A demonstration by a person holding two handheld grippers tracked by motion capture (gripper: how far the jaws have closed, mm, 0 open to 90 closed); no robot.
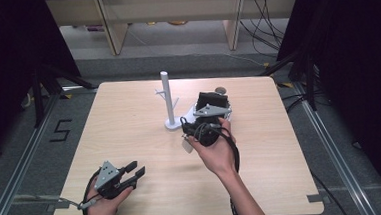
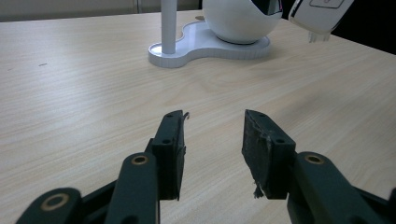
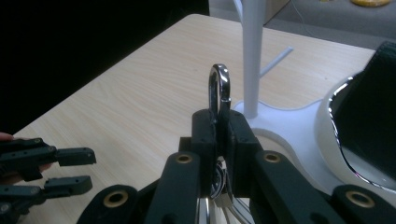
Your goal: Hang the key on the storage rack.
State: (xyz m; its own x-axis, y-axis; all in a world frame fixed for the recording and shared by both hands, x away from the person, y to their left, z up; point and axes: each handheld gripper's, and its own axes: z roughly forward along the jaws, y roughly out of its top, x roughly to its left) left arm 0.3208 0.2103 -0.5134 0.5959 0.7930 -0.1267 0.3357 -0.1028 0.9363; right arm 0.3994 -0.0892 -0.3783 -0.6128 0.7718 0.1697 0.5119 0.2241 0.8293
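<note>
The right tool (image 3: 219, 140) is clenched on a metal key ring (image 3: 219, 88), whose silver loop stands up above the pinched jaws; in the left gripper view a white key fob (image 2: 322, 14) dangles from that same bunch at the top right, off the surface. The work in hand appears to be hanging the keys on the white stand (image 1: 168, 101), a thin upright post with short side pegs rising from a flat white base. So the pick-up looks done: the ring is gripped and lifted, and it sits near the post, just right of it in the high view. What seems left is to bring the loop over one of the pegs (image 3: 275, 58), settle it there and let go. The left tool (image 1: 132, 173) rests at the near left of the surface (image 1: 130, 141), well apart from the stand, its jaws released with nothing between them; it looks idle for now. Beside the post, on the same base, stands a rounded white bowl (image 2: 240, 21) with a dark inside, and it sits close to the right of the post, so it could crowd the approach from that side. The post itself also lies between the ring and the pegs on its left side. Beyond the far edge are shelf legs and loose cables on the floor.
</note>
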